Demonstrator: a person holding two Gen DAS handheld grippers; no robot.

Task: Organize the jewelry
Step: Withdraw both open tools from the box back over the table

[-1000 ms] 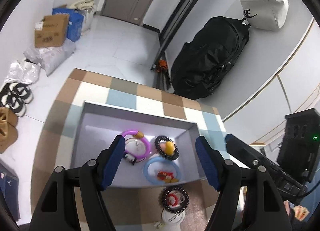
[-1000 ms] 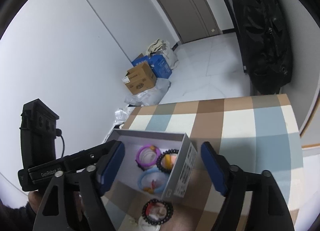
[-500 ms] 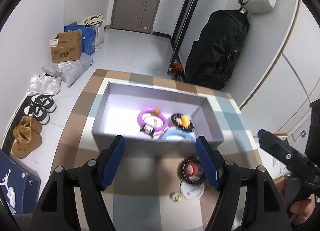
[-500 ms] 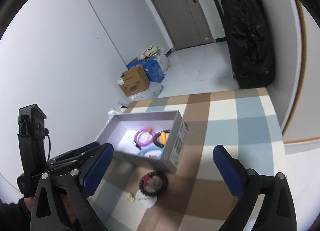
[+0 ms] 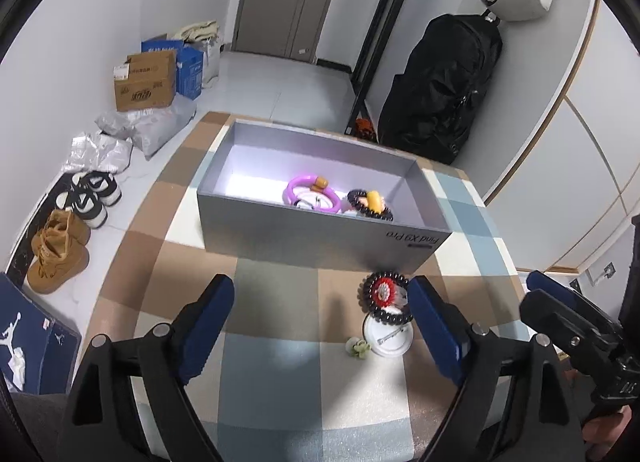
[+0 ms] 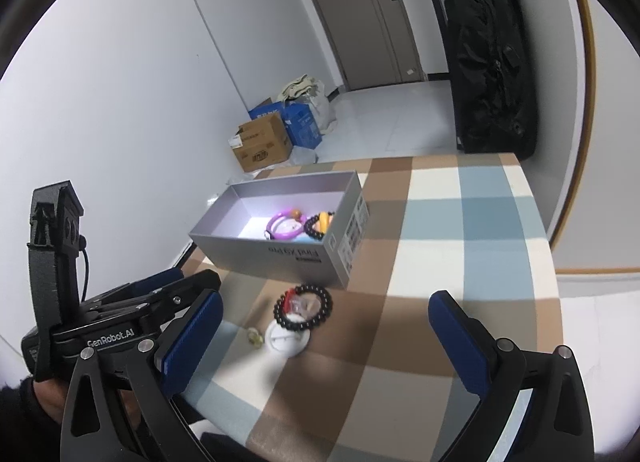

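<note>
A grey open box (image 5: pixel 304 240) (image 6: pixel 280 258) stands on the checked table and holds a purple bracelet (image 5: pixel 310 192) (image 6: pixel 282 226) and a black bead bracelet with a yellow charm (image 5: pixel 370 204) (image 6: pixel 318 224). In front of the box a black bead bracelet with a red part (image 5: pixel 385 296) (image 6: pixel 303 307) lies partly on a white round disc (image 5: pixel 389 336) (image 6: pixel 287 338), with a small green charm (image 5: pixel 357 347) (image 6: pixel 254 336) beside it. My left gripper (image 5: pixel 320 330) is open and empty, near these. My right gripper (image 6: pixel 326 336) is open and empty, above them.
The table (image 5: pixel 276 374) ends close to the box's far side. On the floor lie cardboard and blue boxes (image 5: pixel 146 80), bags and shoes (image 5: pixel 60 246). A black bag (image 5: pixel 444 86) hangs at the right wall.
Both grippers have pulled back from the box toward the table's near side. The box now looks farther away and the loose bracelet and disc lie between the fingers.
</note>
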